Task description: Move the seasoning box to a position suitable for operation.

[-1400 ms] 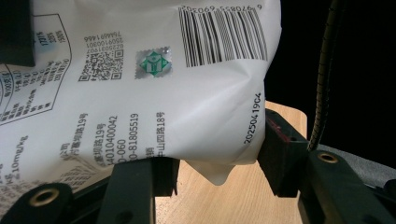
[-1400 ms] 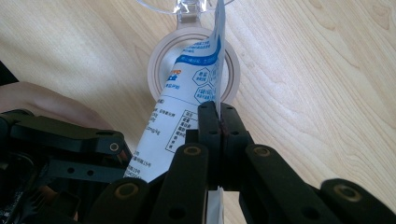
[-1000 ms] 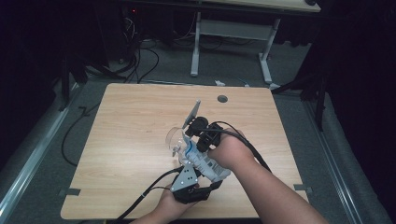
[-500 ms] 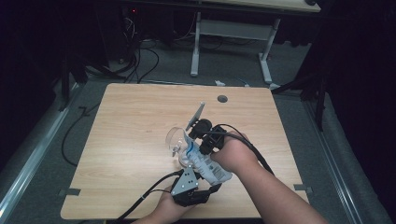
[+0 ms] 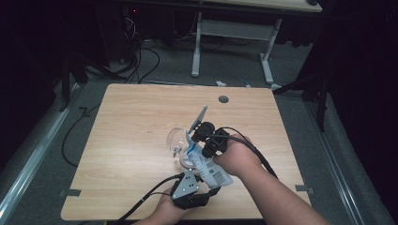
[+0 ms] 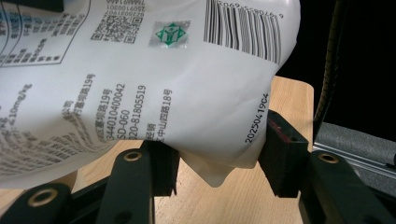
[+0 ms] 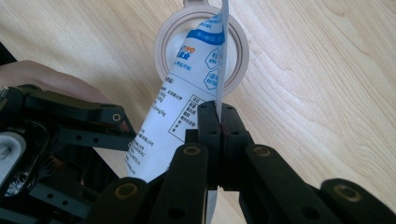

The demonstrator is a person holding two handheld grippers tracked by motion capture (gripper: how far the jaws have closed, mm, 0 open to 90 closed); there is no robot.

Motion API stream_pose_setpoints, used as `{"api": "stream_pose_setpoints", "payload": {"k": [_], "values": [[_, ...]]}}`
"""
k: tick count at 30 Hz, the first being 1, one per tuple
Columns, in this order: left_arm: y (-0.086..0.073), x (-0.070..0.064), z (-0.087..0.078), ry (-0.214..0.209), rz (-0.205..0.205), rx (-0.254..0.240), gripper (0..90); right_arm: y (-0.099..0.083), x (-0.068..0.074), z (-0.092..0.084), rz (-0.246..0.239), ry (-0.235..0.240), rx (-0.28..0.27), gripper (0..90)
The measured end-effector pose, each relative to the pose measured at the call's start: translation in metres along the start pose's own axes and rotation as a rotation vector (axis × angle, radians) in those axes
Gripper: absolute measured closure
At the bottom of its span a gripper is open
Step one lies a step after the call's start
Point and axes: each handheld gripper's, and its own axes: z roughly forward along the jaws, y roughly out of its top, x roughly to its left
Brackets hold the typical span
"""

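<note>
**woodgrain_fan:** Since you asked for the whole layout, biggest thing first: a light wooden desk (image 5: 141, 140) with a small round hole near its far edge, standing on grey floor with cables trailing around it. A second desk's white legs (image 5: 197, 47) show in the dark behind. Both forearms come in from the near edge, and all the action sits right of centre, toward the near side.

**pouchwatcher:** And what are they working on?

**woodgrain_fan:** A soft white pouch (image 5: 209, 166) with blue print, a barcode and a block of small text. It hangs tilted above the desk, with its top end leaning into a clear round jar (image 5: 176, 140) that rests on the wood. From the right gripper view you look down the pouch (image 7: 187, 98) straight into the jar's pale rim (image 7: 161, 56).

**pouchwatcher:** Who's holding what?

**woodgrain_fan:** The left gripper (image 5: 190, 192), nearest the desk's front edge, has its fingers (image 6: 285, 154) partway apart and pressed on either side of the pouch's bulging lower end (image 6: 163, 93), so it's squeezing the bag's body. The right gripper (image 5: 206, 136) is shut tight: its fingers (image 7: 208, 135) meet on a thin flat edge of the pouch, pinched between the pads. A thin strip sticks up from that gripper in the high view (image 5: 201, 116); I can't tell whether it's the same edge.
</note>
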Motion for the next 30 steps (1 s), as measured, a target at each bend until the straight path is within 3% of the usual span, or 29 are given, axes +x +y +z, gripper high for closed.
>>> {"api": "stream_pose_setpoints", "payload": {"k": [30], "values": [[-0.018,0.0,0.008,0.015,0.016,0.063,52.3,-0.015,0.0,0.004,-0.001,0.001,0.012,89.6]]}}
